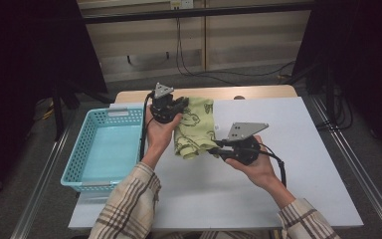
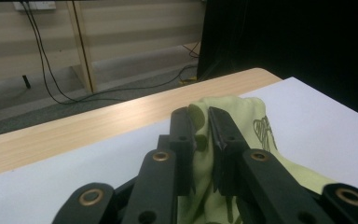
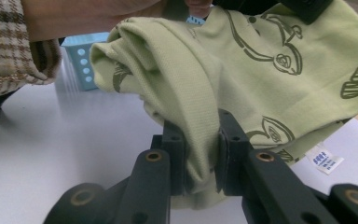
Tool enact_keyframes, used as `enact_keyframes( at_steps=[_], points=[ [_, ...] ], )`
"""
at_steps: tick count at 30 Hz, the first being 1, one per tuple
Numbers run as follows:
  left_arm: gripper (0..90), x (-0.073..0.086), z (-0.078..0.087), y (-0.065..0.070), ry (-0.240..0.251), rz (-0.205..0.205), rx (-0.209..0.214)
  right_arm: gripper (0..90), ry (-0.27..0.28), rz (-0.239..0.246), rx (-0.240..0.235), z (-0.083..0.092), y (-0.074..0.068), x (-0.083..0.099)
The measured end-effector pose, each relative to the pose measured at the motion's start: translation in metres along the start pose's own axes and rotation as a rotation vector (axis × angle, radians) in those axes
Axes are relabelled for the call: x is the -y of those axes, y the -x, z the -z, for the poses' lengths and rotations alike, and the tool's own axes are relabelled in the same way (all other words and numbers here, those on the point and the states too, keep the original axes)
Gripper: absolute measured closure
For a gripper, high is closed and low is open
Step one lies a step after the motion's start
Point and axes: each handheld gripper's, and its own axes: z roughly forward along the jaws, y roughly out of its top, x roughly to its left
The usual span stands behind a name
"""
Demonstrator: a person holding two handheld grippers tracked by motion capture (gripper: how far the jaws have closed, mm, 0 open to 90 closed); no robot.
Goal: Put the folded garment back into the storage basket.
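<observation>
Worktop (image 1: pixel 298 164): white sheet over a wooden top, a strip of wood showing at the far edge. Turquoise basket (image 1: pixel 82 154) sits at its left side, empty, open side up, just beside the person's left forearm.

Green cloth (image 1: pixel 195 127): pale yellow-green knit with dark line-drawn prints, bunched and partly folded, lying at mid-worktop between the two hands, close to the basket's right wall. Its far end is lifted slightly by the left tongs (image 1: pixel 183 103); its near end is taken by the right tongs (image 1: pixel 213 148).

Left tongs (image 2: pixel 201 122): jaws nearly together, pinching a fold of the cloth at its far edge, fabric plainly between the pads. Right tongs (image 3: pixel 200 154): jaws closed on a thick rolled fold at the near end, several layers caught.

Step in hand, as I read it: gather or fold the cloth, likely bound for the basket. To do it well:
- Keep both pinches firm; the right grip holds a bulky roll that could slide out if eased.
- Lift both ends together so the middle does not drag on the sheet.
- Carry left and lower over the basket's rim, not against it.
- Release only once the bulk rests on the basket floor.

Writing: small white tag (image 3: pixel 324 159) at the cloth's hem, lying on the worktop, with blue print too blurred to read. The cloth's prints are drawings, not words. No other brand seen.
</observation>
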Motion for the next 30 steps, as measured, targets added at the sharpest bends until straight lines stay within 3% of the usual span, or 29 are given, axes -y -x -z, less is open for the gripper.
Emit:
enact_keyframes(
  at_steps=[5,14,30],
  points=[
    [80.9,-0.006,0.014,-0.007,0.013,-0.015,-0.017,77.2,0.013,0.007,-0.017,-0.005,-0.005,-0.008],
    [81.0,-0.012,0.032,-0.02,0.026,-0.005,-0.035,77.2,0.028,0.035,-0.038,-0.018,-0.01,-0.022],
    [80.9,-0.012,0.054,-0.044,0.021,-0.004,-0.076,77.3,0.04,0.056,-0.076,-0.04,-0.018,-0.04]
  ],
)
